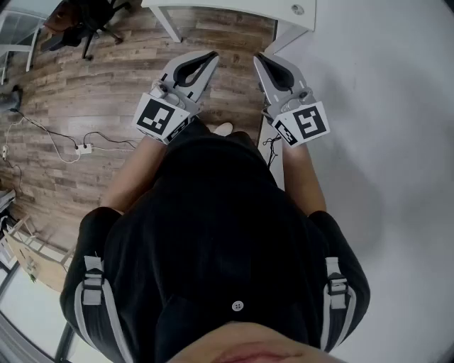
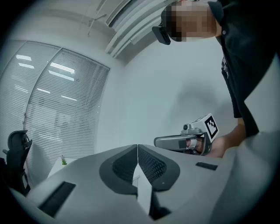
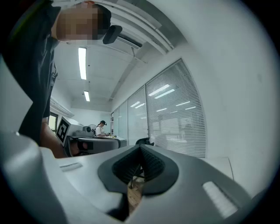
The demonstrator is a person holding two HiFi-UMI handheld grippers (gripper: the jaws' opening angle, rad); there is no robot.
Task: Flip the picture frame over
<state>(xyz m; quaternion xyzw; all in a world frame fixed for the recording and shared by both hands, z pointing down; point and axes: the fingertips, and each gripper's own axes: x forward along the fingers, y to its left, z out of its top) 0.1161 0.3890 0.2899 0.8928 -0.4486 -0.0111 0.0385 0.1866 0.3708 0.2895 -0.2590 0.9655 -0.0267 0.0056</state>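
Bright, even indoor light. Ceiling strips [image 3: 82, 63] glow at eleven o'clock in the right gripper view and mirror in the blinds [image 3: 175, 100] at two. Fisheye bends straight lines; corners go black. The left gripper [image 2: 138, 151] at six looks soft; a faint shadow marks the wall [image 2: 153, 87].

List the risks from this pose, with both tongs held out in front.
1. The left tongs and the right tongs are both shut and empty. Reaching for anything like this would likely shove it rather than grip it.
2. A power strip and its cable lie on the wooden floor to the person's left, a trip hazard if they step that way.
3. The white table stands just ahead of the tips, so a quick move forward might knock it.
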